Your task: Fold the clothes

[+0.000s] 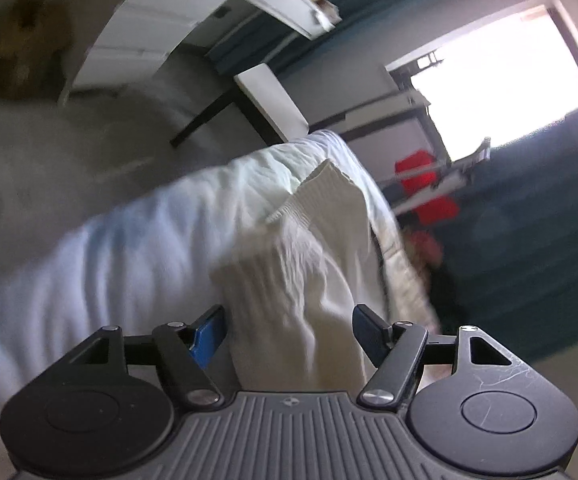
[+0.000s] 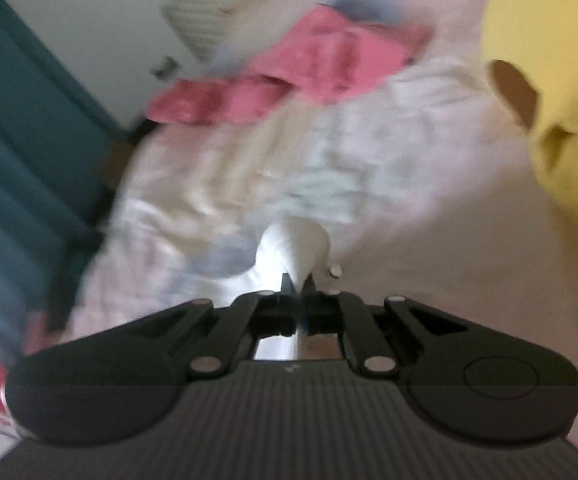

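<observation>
Left wrist view: the left gripper (image 1: 289,332) stands wide, a white sock (image 1: 309,264) lying between its fingers on the white bedding (image 1: 129,248). Right gripper (image 2: 297,282) is clamped on what looks like white fabric (image 2: 295,240), blurred; a pink garment (image 2: 289,76) lies farther off.

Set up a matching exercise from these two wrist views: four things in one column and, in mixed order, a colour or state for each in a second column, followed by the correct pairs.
Column one
1. left claw
2. right claw
3. crumpled garment at the far end of the bedding
4. sleeve at the right edge of the right wrist view

Column two
A. yellow
B. shut on a pinch of white fabric
C. pink
D. open, with the white ribbed garment between its fingers

Pairs: 1-D, 2-B, 3-C, 4-A
</observation>
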### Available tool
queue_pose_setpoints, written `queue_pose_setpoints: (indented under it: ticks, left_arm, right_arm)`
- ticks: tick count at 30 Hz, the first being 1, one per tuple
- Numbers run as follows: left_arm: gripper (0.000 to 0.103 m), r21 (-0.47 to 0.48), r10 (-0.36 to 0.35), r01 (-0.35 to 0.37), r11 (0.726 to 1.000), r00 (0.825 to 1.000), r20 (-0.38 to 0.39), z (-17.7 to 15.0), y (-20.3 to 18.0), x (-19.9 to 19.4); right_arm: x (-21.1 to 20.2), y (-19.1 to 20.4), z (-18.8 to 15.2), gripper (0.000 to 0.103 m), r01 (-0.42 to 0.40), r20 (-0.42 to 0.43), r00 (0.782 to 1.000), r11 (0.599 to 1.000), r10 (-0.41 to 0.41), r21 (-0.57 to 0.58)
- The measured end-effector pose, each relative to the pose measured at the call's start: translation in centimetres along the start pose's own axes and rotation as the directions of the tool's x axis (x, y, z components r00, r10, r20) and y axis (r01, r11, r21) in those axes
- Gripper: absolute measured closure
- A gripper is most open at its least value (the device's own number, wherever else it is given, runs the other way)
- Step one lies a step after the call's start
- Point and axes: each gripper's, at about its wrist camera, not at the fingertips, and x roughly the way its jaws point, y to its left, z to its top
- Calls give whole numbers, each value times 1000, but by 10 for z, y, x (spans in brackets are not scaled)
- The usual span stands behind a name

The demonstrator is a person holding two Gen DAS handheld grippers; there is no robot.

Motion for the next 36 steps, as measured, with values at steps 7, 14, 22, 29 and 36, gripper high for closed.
queue_pose_setpoints:
  ticks: [7,14,22,29,36]
  left_arm:
    - [23,246,107,-117,962,993,55,41,-48,16]
    - [22,336,166,-175,926,985,56,77,-97,144]
    - [39,411,268,-263,873,962,46,99,-111,268]
    - [66,487,276,-327,810,945,176,101,-144,276]
    - [74,491,257,-438,753,883,393,128,-227,279]
  right_arm:
    - [15,12,-7,75,84,-64,994,996,-86,-39]
    - [-13,57,-14,24,27,121,993,965,6,-262]
    - [7,117,-61,23,-181,-31,982,870,188,-459]
    - [35,142,-91,23,-200,-157,977,875,144,-441]
    - [20,152,-120,23,-249,-156,968,817,196,-521]
